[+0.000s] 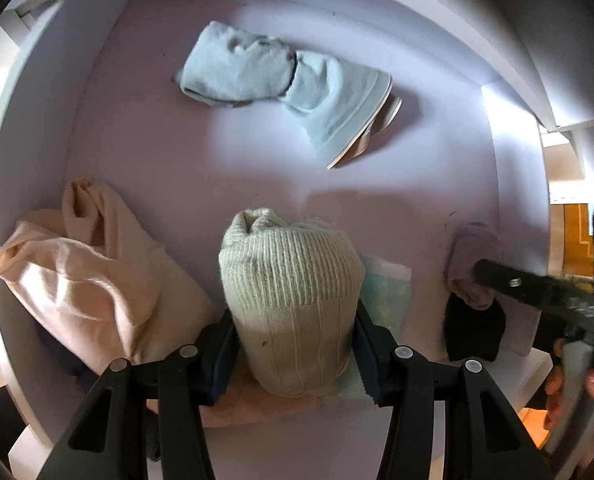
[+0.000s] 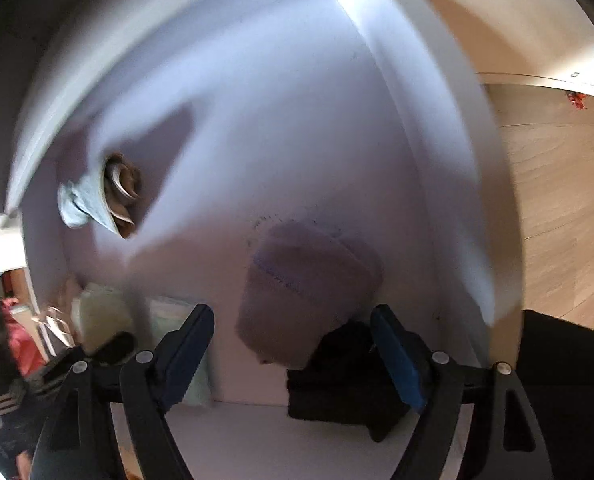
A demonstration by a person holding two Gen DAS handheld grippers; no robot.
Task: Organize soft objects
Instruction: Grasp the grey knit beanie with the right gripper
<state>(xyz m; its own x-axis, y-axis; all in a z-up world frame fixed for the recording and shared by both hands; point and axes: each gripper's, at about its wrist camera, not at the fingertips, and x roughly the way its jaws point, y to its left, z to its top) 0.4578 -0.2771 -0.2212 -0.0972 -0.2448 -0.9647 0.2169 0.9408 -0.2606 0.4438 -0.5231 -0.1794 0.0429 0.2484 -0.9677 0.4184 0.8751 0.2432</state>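
In the left wrist view my left gripper (image 1: 295, 356) is shut on a cream ribbed knit hat (image 1: 291, 292), held over the white drawer (image 1: 257, 168). A peach cloth (image 1: 85, 280) lies to its left and a pale blue folded cloth (image 1: 285, 80) lies at the far side. A mauve cloth (image 1: 473, 260) on a black cloth (image 1: 473, 336) sits at the right, with the other gripper's finger touching it. In the right wrist view my right gripper (image 2: 293, 352) is open around the mauve cloth (image 2: 309, 284) and the black cloth (image 2: 337, 380).
A mint patterned cloth (image 1: 389, 292) lies under the hat; it also shows in the right wrist view (image 2: 173, 316). The drawer's white walls (image 2: 437, 160) enclose everything. Wooden floor (image 2: 565, 200) lies beyond the right wall.
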